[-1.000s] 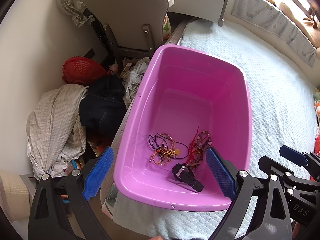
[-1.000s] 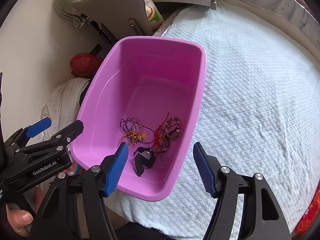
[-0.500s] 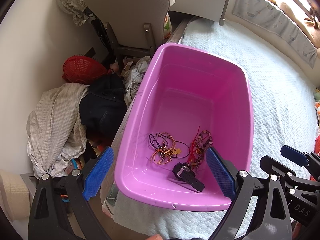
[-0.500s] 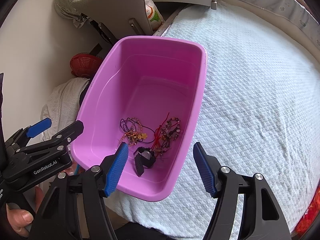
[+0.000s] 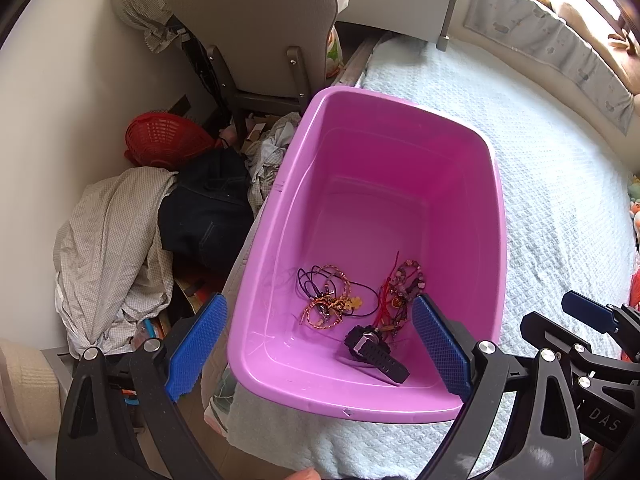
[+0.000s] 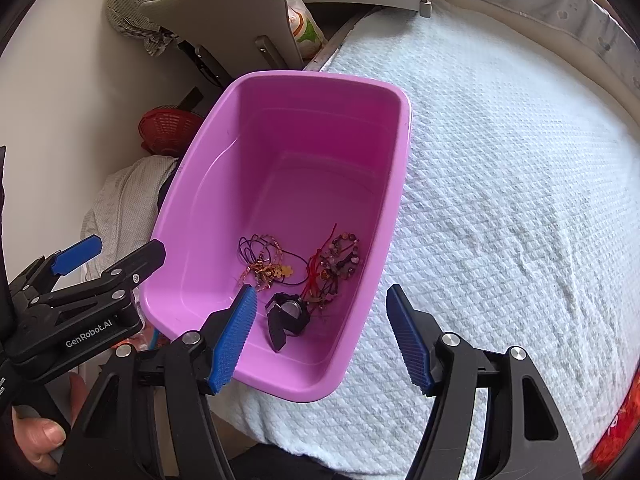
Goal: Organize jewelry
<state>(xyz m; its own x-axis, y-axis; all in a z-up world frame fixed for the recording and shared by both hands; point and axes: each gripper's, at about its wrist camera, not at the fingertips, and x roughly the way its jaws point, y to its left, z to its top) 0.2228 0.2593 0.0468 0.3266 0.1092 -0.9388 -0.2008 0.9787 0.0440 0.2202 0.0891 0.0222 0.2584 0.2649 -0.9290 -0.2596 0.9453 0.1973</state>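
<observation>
Bedroom, daylight from the right. Wide bed (image 6: 520,184) under a pale quilted cover, filling most of both views. Beside it, against the wall, a grey chair (image 5: 256,28) and a floor heap of clothes (image 5: 116,248) (checked cloth over something dark denim), plus a red mesh basket (image 5: 164,144) tipped near the wall.

On the bed's near left edge, a large pink plastic tub (image 5: 496,216), rectangular, open-topped, one near corner overhanging the mattress edge. Mostly bare inside; all contents gathered at the near end of its floor. Largest there: a black watch (image 5: 374,354) with a chunky strap, lying on its side nearest the camera, face partly showing. Just behind it on the right, a red-corded beaded bracelet (image 5: 404,288), touching or overlapping the watch end (hard to tell which). To the left of that, a tangle of dark cord and gold-orange chain (image 5: 332,300), a small gold charm at its edge; individual pieces not separable.

Left gripper (image 5: 316,344) spread wide, blue pads astride the tub's near end, holding nothing, above the rim. Right gripper (image 6: 320,336) likewise spread and empty, one pad over the tub's interior, the other over the bedcover just outside the rim.
</observation>
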